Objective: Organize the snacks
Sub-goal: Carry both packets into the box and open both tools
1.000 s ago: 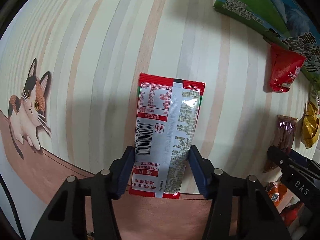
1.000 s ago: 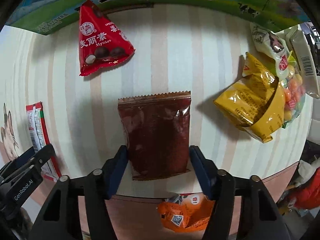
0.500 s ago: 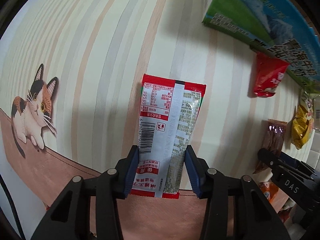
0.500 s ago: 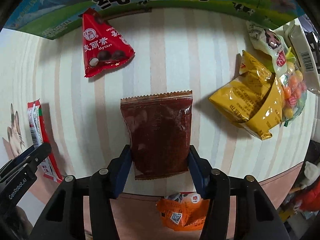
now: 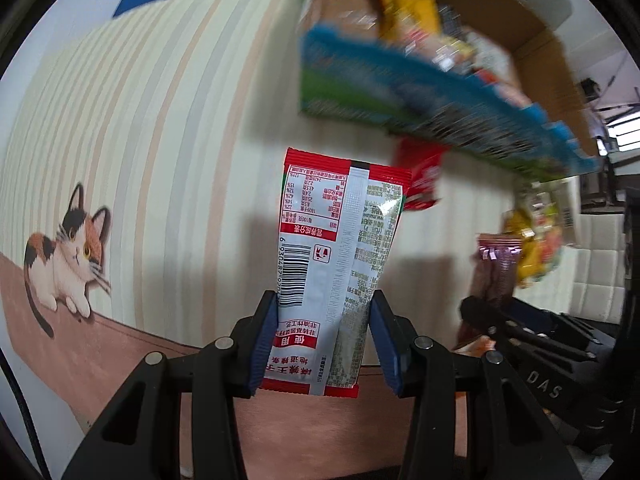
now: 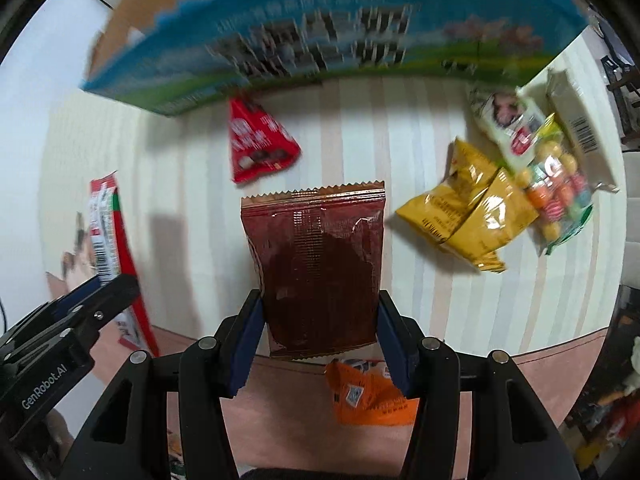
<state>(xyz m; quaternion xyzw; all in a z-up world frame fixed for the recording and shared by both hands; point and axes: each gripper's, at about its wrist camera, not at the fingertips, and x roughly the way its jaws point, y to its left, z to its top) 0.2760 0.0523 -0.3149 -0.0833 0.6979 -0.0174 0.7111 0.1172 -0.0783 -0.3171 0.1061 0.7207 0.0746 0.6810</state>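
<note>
Snacks are split between the two grippers, the tabletop and a box. A red-and-white snack sachet [image 5: 340, 264], its back with barcode and nutrition table facing the camera, is pinched across its lower part between the blue pads of the left gripper [image 5: 323, 340], and it hangs clear above the striped tablecloth [image 5: 160, 152], casting a shadow on the cloth. A dark brown foil packet [image 6: 316, 268] with a zigzag top edge is clamped by its lower sides in the right gripper [image 6: 320, 340], whose jaws press in on both edges; this packet too is lifted off the cloth.

Beyond both packets stands an open cardboard carton [image 6: 320, 32] with blue and green printed sides, its lettering blurred; the left wrist view shows several snack bags already inside it, a yellow one among them. On the cloth just in front of the carton lies a red triangular candy bag [image 6: 260, 148]. To the right, in the right wrist view, sit two yellow foil bags [image 6: 468, 216], touching a clear bag of coloured candies [image 6: 560, 196], with a pale green wrapper [image 6: 508, 124] above them. An orange packet [image 6: 368, 396] lies near the table's edge below the right gripper. A calico cat picture [image 5: 64, 260] is printed on the tablecloth at the left.
</note>
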